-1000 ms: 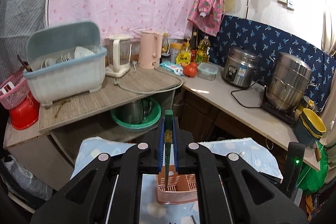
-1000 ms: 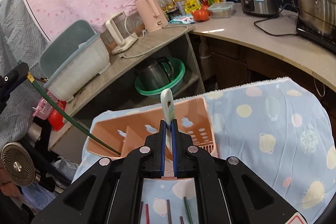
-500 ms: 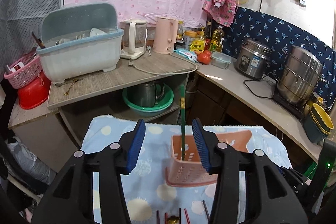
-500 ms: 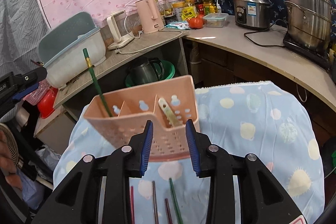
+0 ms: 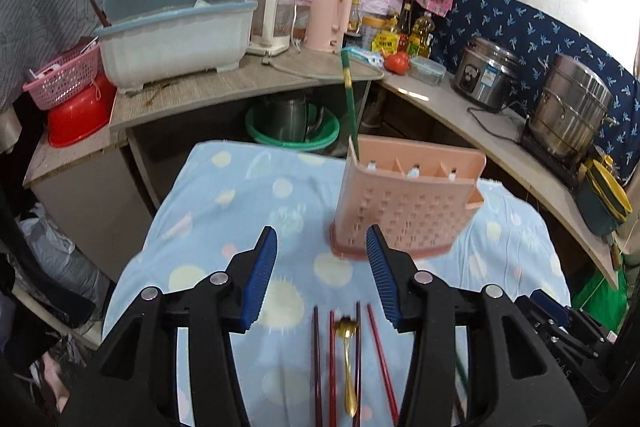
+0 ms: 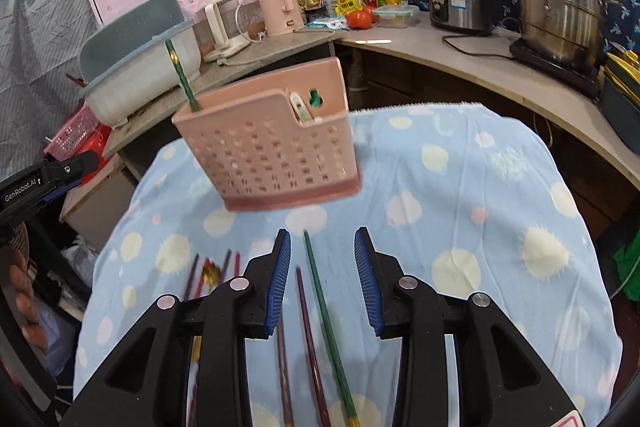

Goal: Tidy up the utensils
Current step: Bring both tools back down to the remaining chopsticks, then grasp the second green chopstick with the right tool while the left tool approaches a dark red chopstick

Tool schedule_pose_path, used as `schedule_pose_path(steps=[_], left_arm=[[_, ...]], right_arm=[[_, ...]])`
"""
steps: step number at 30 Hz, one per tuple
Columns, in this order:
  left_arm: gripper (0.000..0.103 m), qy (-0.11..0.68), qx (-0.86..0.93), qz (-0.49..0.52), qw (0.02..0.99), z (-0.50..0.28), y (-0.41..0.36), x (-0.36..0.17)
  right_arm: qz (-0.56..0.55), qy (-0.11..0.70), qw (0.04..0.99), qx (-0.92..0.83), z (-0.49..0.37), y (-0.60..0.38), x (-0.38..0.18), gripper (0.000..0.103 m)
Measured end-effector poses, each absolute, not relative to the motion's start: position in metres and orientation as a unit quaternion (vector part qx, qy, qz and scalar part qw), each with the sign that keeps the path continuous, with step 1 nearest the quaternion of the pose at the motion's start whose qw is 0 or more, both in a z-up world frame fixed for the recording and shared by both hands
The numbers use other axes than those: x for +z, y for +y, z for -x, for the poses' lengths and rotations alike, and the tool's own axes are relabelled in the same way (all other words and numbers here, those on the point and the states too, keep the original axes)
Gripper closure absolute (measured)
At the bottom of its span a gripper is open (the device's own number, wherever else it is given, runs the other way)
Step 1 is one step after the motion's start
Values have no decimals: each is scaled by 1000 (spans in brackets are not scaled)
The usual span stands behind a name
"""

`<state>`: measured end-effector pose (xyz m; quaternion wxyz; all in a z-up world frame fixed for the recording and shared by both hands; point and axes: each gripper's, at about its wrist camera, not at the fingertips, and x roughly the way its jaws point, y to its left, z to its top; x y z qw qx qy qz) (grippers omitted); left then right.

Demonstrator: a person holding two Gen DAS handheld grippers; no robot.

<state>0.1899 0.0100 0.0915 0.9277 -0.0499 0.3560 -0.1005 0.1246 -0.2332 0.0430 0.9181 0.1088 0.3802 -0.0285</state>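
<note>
A pink perforated utensil caddy [image 5: 404,211] stands on the blue spotted cloth [image 5: 224,211]; it also shows in the right wrist view [image 6: 276,151]. A green chopstick [image 5: 349,103] stands in its left compartment [image 6: 182,77]. A white utensil handle [image 6: 301,107] leans in its right compartment. My left gripper [image 5: 322,277] is open and empty above several dark red chopsticks [image 5: 318,355] and a gold spoon [image 5: 347,355]. My right gripper [image 6: 322,281] is open and empty above a green chopstick [image 6: 324,315] and dark red chopsticks [image 6: 308,339].
An L-shaped counter behind holds a blue-grey dish drainer [image 5: 172,31], kettles [image 5: 326,21], bottles, a rice cooker [image 5: 486,75] and a steel pot [image 5: 570,115]. A green basin [image 5: 292,125] sits under the counter. A pink basket [image 5: 64,77] is at the left.
Both grippers opened and let go: the green chopstick and the white utensil now stand in the caddy. Both grippers drew back toward the near side of the cloth.
</note>
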Motion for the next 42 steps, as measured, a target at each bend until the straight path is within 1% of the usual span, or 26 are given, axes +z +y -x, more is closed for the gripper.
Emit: schedule_pose_path(steps=[15,25,28,30,42], left_arm=[[59,437,-97,10,894,-116,17,11],[59,478,-89,5,874,-78,32,-29],[59,481,-95,4,871,-69,31,-32],[59,481,-101,2,871,-66,28,-32],[59,497,-122,1,859,-55,17,-44]], right_arm=[[-93,454,885,-42,-46,-229,-23,70],[-87,465,880,-43,-32,-222,-41,74],[-84,465,880,-42,-32,-220,-43,76],[-83,467,879,-41,-33,-220,-45,80],[-77,477,875,-35,-35,-216,-55,94]])
